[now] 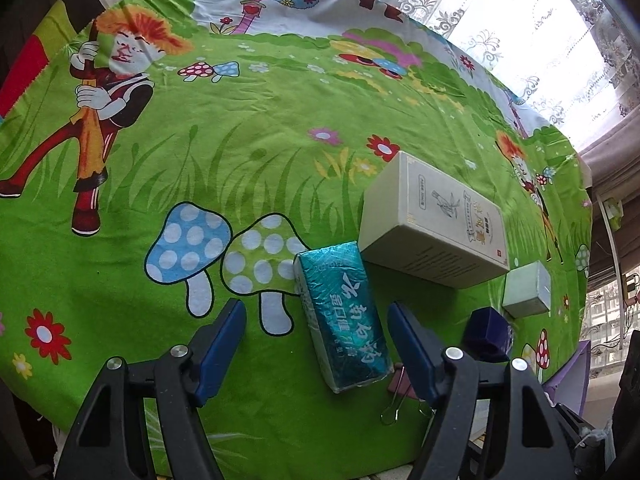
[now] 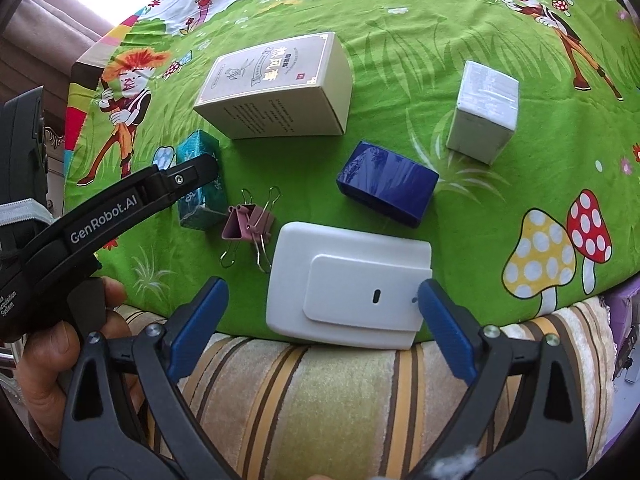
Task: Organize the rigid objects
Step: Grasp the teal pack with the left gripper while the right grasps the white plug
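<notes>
Only the right gripper [image 2: 322,294], jaws open and empty, sees the white case [image 2: 348,284].

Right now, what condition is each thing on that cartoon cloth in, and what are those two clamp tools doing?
Left gripper: open, astride the teal packet, not pressing it.
Right gripper: open, around the white device.
Teal packet: flat, wrapped.
Cream box: closed, lying flat.
White device: flat at the cloth's near edge.
Blue box: closed, flat.
White carton: upright, closed.
Binder clips: two, touching.

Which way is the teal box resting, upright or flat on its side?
Flat: the teal box lies lengthwise on the cloth, its printed broad face up.
</notes>
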The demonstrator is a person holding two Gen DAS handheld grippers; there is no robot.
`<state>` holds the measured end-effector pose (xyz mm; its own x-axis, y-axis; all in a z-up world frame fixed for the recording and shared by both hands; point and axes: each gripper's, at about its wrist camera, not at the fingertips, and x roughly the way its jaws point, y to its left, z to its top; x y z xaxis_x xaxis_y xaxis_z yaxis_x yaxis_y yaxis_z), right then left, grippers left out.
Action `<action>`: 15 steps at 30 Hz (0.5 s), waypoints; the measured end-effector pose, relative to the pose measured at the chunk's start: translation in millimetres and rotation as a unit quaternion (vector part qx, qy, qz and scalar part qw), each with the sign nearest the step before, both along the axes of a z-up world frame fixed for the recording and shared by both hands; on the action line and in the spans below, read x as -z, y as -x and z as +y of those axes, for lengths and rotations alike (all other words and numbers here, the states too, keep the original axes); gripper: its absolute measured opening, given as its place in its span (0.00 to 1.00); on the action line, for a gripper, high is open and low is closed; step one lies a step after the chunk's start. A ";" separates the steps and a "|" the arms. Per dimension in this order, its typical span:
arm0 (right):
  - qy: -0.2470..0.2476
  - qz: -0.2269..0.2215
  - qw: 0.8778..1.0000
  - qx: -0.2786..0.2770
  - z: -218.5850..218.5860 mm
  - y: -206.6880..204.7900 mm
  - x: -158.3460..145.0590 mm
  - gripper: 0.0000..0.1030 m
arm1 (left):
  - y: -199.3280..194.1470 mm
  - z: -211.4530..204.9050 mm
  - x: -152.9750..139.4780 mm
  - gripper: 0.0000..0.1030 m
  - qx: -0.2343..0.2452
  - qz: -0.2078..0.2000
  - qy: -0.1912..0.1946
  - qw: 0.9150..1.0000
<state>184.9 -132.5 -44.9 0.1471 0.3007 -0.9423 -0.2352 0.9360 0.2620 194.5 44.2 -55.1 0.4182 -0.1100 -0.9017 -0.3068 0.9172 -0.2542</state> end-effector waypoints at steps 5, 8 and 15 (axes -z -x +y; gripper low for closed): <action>0.022 0.002 1.000 0.009 -0.8 -1.7 3.9 0.94 | -0.9 -2.9 0.4 0.58 0.005 0.000 -0.013 1.000; 0.034 0.018 0.999 0.016 -2.7 -4.1 12.8 0.94 | -2.0 -6.4 0.5 0.51 0.011 0.000 -0.027 1.000; 0.040 0.016 0.999 0.018 -1.7 -9.8 16.7 0.90 | -2.7 -9.4 1.1 0.35 0.019 -0.006 -0.027 0.999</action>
